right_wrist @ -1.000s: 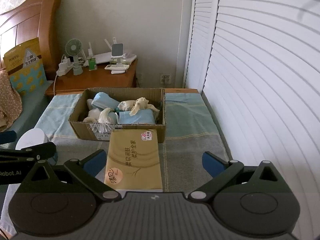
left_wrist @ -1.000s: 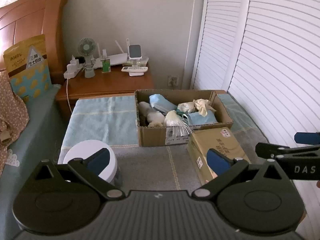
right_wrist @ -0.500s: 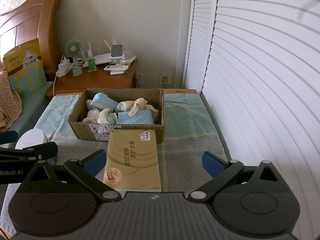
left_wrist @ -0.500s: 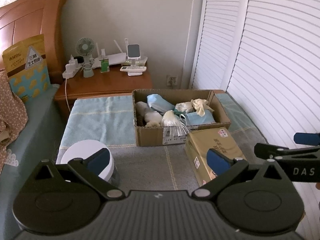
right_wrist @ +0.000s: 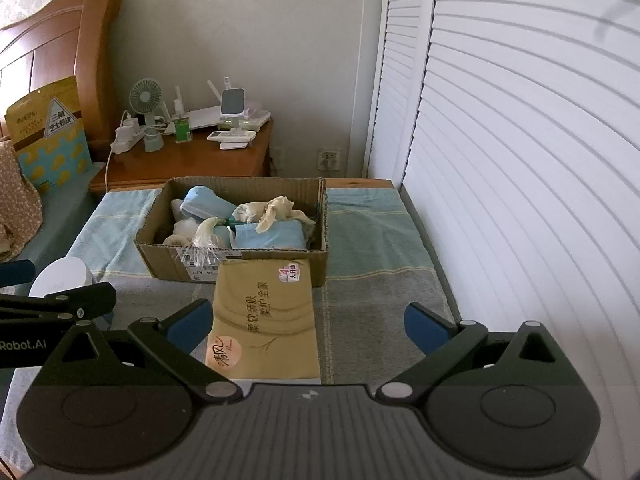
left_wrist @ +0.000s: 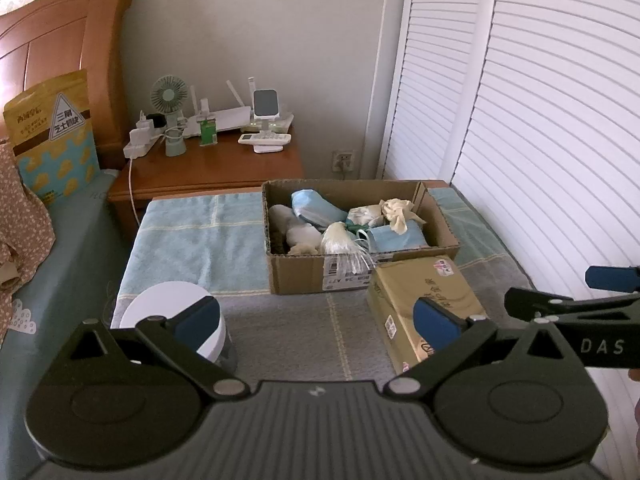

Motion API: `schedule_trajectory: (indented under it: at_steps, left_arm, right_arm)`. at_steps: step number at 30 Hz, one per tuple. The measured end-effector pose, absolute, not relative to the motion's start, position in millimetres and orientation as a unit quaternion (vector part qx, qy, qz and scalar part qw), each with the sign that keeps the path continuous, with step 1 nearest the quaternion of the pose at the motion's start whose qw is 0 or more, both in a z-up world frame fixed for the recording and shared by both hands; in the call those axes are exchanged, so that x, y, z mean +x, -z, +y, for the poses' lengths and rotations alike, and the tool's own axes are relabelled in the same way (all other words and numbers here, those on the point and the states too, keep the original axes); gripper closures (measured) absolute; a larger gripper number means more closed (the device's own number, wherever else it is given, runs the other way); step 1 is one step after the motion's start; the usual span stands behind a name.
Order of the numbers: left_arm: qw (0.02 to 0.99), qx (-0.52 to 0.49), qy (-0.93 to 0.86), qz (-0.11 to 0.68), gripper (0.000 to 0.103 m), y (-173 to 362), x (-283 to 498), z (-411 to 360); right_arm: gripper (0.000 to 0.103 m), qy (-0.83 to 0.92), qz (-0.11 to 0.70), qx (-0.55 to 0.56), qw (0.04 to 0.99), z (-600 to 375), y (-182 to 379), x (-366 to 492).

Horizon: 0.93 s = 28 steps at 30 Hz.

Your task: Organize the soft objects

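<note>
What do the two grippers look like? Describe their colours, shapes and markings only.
Both are matte black. The left gripper and right gripper each have two round discs at the base, angled link arms with silver pivot pins, and blue pads on the fingers. White lettering reads "DAS" on the right gripper's side and "Robot.AI" on the left's.

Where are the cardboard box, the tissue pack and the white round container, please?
cardboard box [left_wrist: 298,276], left wrist view, front wall.
tissue pack [right_wrist: 266,312], right wrist view, top face.
white round container [left_wrist: 168,306], left wrist view, lid.
</note>
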<state>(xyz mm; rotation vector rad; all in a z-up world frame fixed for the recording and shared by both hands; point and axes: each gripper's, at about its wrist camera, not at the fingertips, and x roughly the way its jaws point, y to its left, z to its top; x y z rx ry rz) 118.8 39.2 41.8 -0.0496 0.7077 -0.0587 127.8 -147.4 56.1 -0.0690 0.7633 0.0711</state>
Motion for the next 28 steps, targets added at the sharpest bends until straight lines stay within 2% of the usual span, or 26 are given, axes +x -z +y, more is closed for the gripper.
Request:
schedule_trajectory:
  at_steps: [28]
  left_arm:
    - [0.937,-0.026,0.027,0.348,0.001,-41.9,117.7,36.4]
  right_arm:
    - [0.000,-0.033,0.370,-0.033,0.928,-149.5,-58.2,125.6]
